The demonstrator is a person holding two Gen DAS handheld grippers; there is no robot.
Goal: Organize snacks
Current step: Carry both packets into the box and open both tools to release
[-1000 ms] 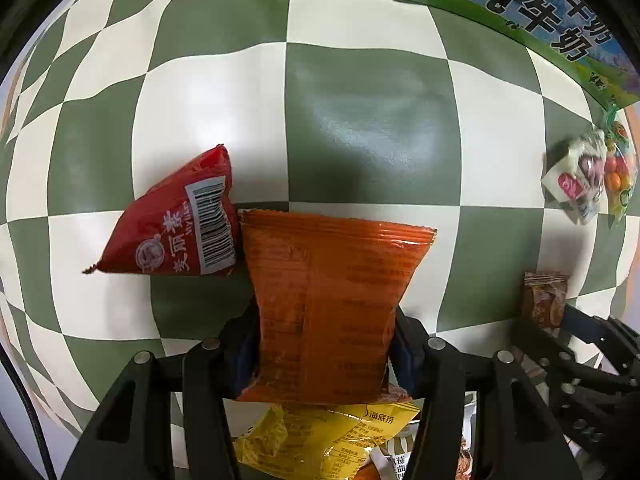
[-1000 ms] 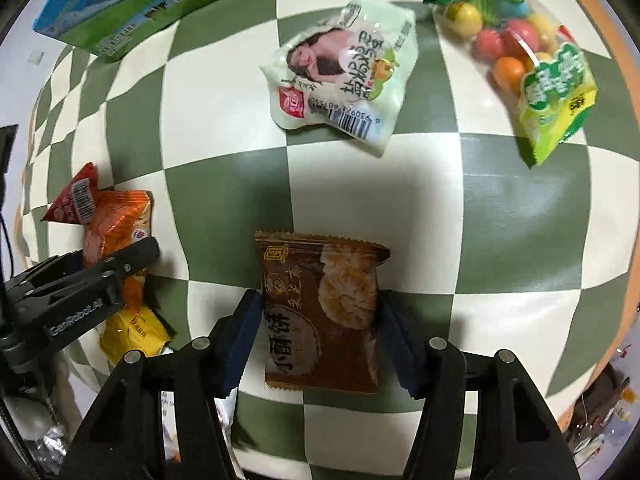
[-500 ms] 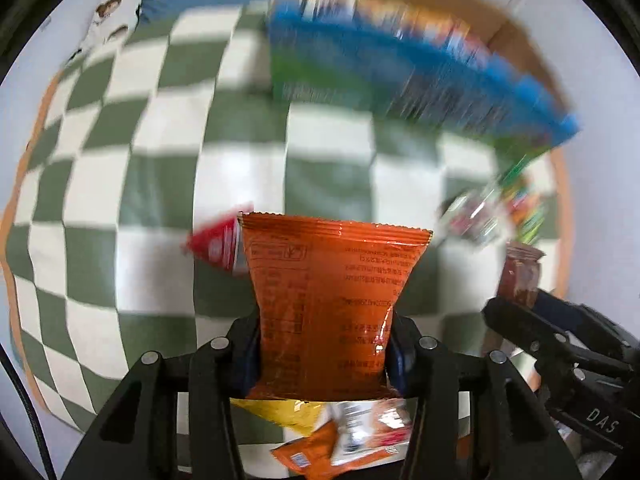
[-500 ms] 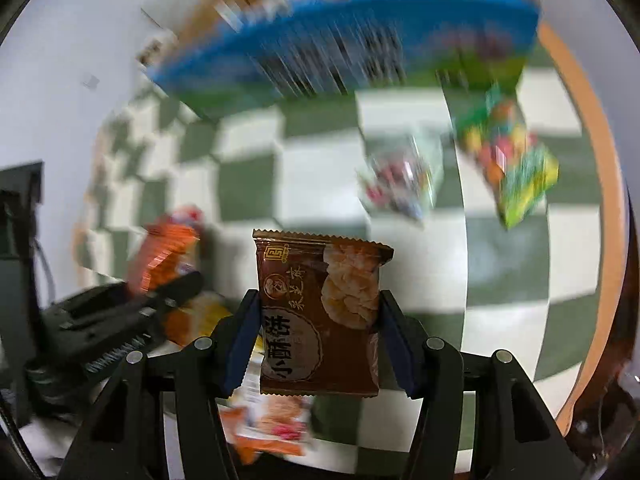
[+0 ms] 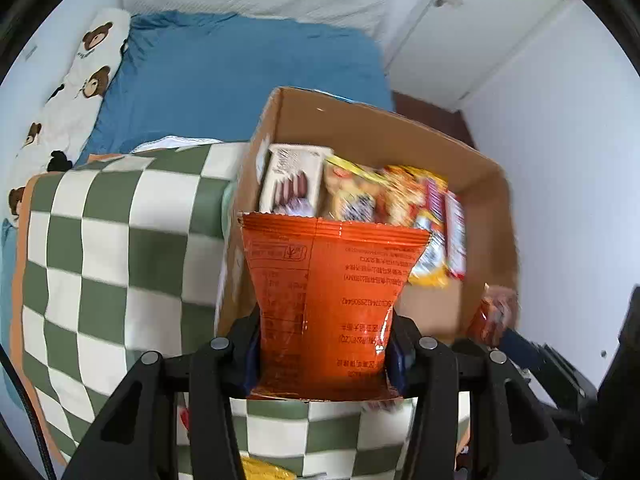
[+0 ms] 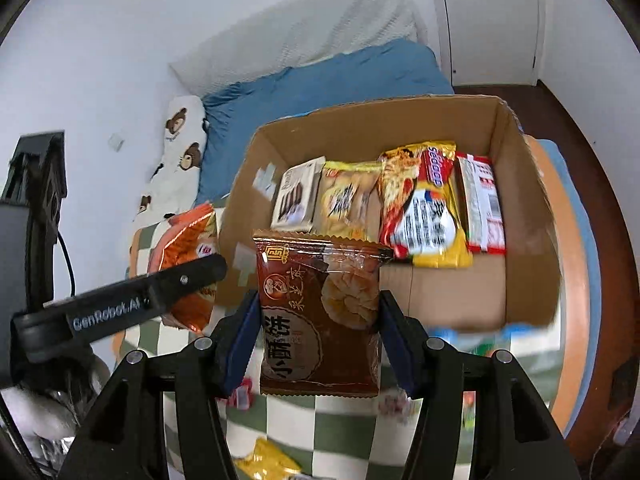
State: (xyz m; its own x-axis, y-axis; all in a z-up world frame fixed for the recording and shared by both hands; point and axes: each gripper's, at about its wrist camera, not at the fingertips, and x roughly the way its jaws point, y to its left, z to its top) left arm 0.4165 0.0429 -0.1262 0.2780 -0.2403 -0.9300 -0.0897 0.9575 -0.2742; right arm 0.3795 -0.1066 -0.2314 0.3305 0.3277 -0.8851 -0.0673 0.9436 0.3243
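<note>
Left wrist view: green-and-white checked cloth [image 5: 120,248] covering the work surface, orange-edged at its left border; behind it a bed with blue sheet [image 5: 240,76] and a bear-print pillow [image 5: 72,80]; white walls and a white door [image 5: 480,40] at upper right. Open cardboard box [image 5: 400,136] standing at the cloth's far edge, holding upright snack packets, blurred here. Left gripper [image 5: 322,360] clamped on an orange snack packet [image 5: 328,296], printed back facing the camera, raised in front of the box's near wall; a red-brown packet shows blurred at right. Right wrist view: same box [image 6: 360,128] seen more from above, its contents legible: a white biscuit packet [image 6: 296,196], a pale yellow packet [image 6: 348,200], a red-and-yellow noodle packet [image 6: 424,208], a red-and-white packet [image 6: 484,204]. Right gripper [image 6: 320,344] closed on a brown pastry packet [image 6: 320,316], held before the box's near wall. Loose packets lie on the cloth below, blurred.
</note>
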